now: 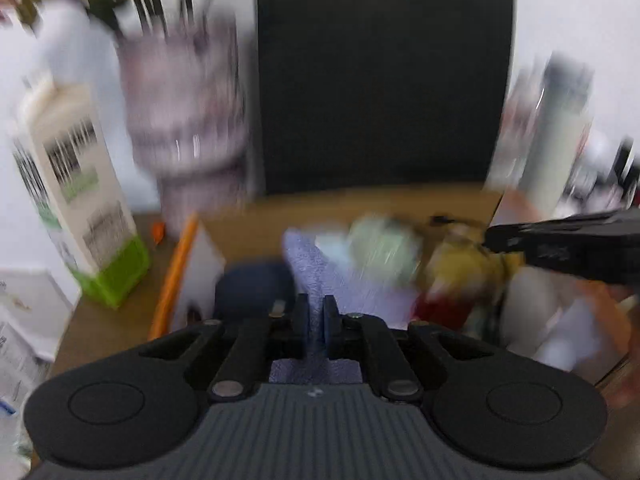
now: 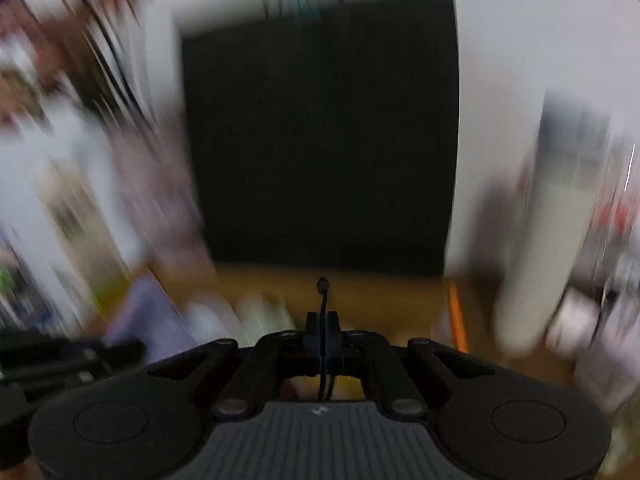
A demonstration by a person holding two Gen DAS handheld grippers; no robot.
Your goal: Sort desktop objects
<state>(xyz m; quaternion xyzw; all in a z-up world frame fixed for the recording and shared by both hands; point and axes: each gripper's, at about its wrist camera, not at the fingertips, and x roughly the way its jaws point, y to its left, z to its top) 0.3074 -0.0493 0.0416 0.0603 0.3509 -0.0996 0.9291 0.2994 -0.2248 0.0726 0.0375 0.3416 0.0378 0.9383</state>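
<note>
Both views are motion-blurred. My left gripper (image 1: 316, 318) is shut on a lavender cloth (image 1: 320, 276) that runs up between the blue pads and lies over the wooden desk (image 1: 360, 204). My right gripper (image 2: 322, 334) is shut on a thin black cable (image 2: 322, 300) whose rounded end sticks up past the fingertips. The right gripper's black body (image 1: 572, 244) shows at the right edge of the left wrist view, above a yellow object (image 1: 464, 264). The cloth also shows in the right wrist view (image 2: 148, 312).
A dark monitor (image 1: 384, 76) stands at the back of the desk. A white and green carton (image 1: 80, 200) and a pinkish pen holder (image 1: 188, 128) stand left. An orange pencil (image 1: 176, 276), a white box (image 1: 200, 276) and a white bottle (image 2: 536, 264) lie around.
</note>
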